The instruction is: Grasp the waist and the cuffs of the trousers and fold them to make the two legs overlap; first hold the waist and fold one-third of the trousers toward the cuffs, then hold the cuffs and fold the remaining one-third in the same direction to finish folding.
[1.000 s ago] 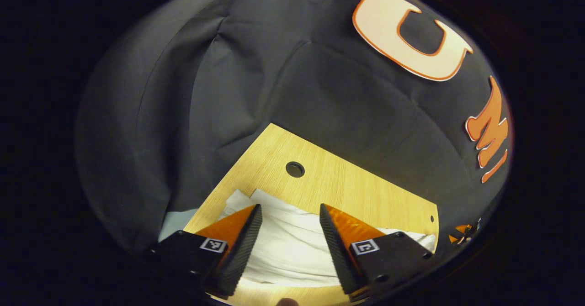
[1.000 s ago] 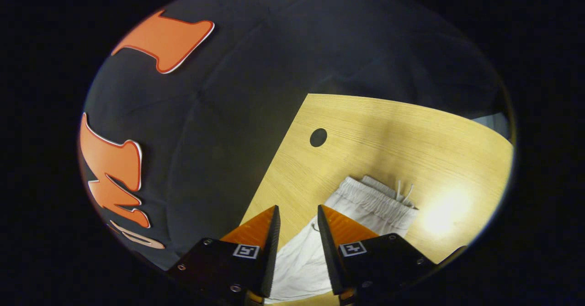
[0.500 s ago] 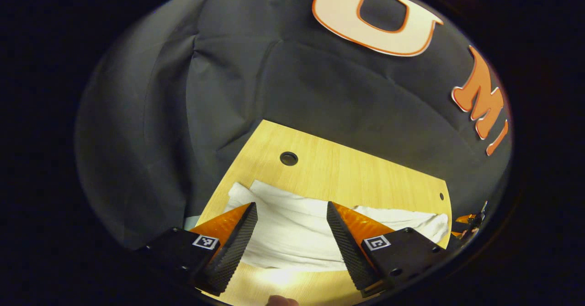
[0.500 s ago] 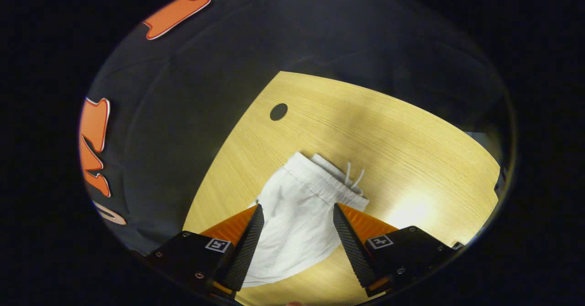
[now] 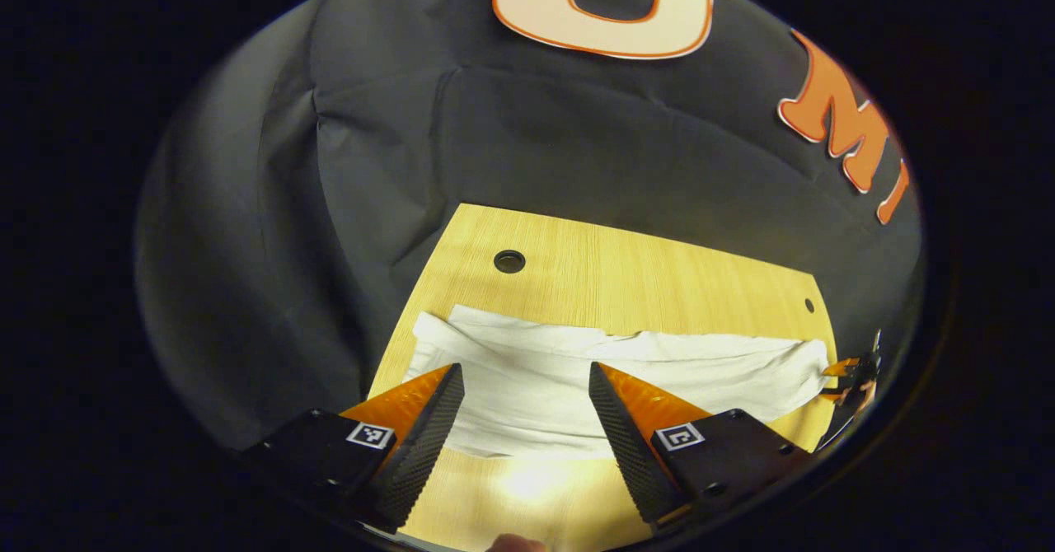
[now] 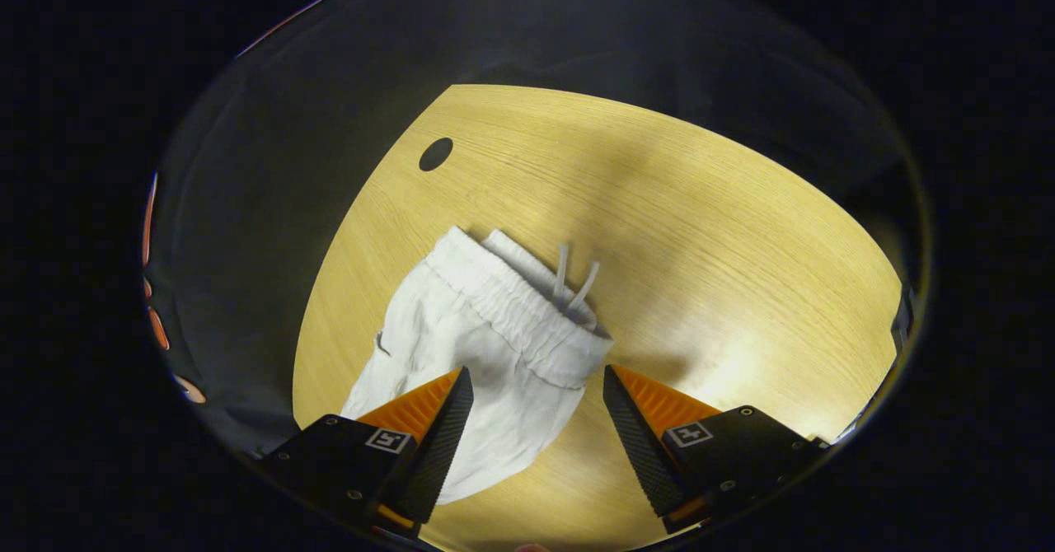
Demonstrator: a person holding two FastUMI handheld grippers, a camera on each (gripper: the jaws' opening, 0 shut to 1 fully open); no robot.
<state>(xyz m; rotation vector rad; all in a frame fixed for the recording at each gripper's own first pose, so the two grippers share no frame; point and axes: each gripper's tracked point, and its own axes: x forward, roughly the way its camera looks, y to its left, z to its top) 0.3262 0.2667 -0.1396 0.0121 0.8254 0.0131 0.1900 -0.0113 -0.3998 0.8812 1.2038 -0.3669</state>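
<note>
Hovering over white trousers (image 5: 610, 367) laid flat on wooden table (image 5: 626, 276), legs apparently overlapped, both grippers spread apart and holding nothing.

Soft, light, limp cloth; likely to sag and shift if pinched thin. Left gripper (image 5: 526, 408) above leg portion; right gripper (image 6: 534, 408) near elastic waist (image 6: 515, 309), the thicker, surer place to pinch.

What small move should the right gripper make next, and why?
Probably lower the right gripper onto the waistband and close. Its jaws stand open above the trousers, holding nothing, and the elastic waist with its drawstring lies flat on the table just ahead of the fingertips. The left gripper is likewise open over the legs.
</note>
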